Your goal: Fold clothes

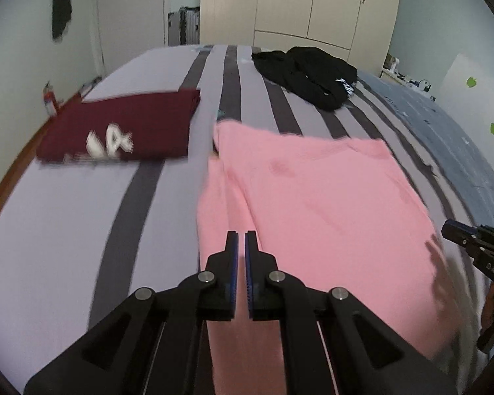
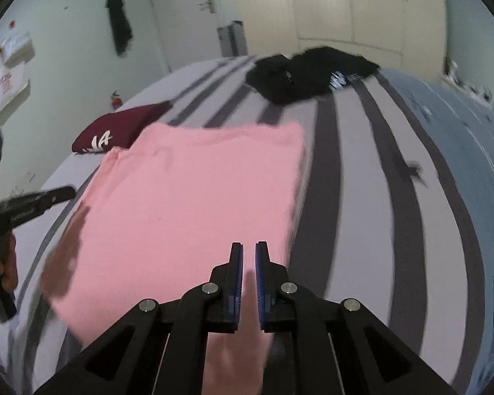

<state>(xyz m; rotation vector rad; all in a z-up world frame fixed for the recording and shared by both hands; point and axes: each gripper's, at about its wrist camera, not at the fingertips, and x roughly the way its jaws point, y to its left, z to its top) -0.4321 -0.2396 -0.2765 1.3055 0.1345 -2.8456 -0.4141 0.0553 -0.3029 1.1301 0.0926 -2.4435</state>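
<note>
Pink garment point(image 1: 313, 204): a plain pink top, folded into a rough rectangle with soft edges; a narrower layer runs down its left side in the left wrist view, and shallow creases cross the top surface. Motion blur smears its near edge.
Where it lies: flat on the bed point(image 1: 66, 230), nearer the foot end, between the two grippers, with its near part passing under both.
Long axis: runs from the grippers away toward the wardrobe point(image 1: 296, 3), roughly along the bedsheet's stripes.
Fabric: matte, soft knit with no print visible.
Left gripper point(image 1: 241, 237): black fingers with blue ribbed pads, drawn close with only a thin slit between them, over the garment's near left part. Whether cloth is caught in the slit cannot be told.
Right gripper point(image 2: 249, 250): the same build, fingers nearly together with a narrow gap, over the near right corner; a pinch on the cloth cannot be confirmed.
Bedsheet: pale lilac with dark grey lengthwise stripes, smooth and taut.
Maroon garment point(image 1: 122, 128): folded into a neat rectangle with white letters, left of the pink one and apart from it.
Black garment point(image 1: 309, 75): an unfolded crumpled heap with a small white print, farther up the bed.
Blue cover point(image 1: 444, 131): along the bed's right side.
</note>
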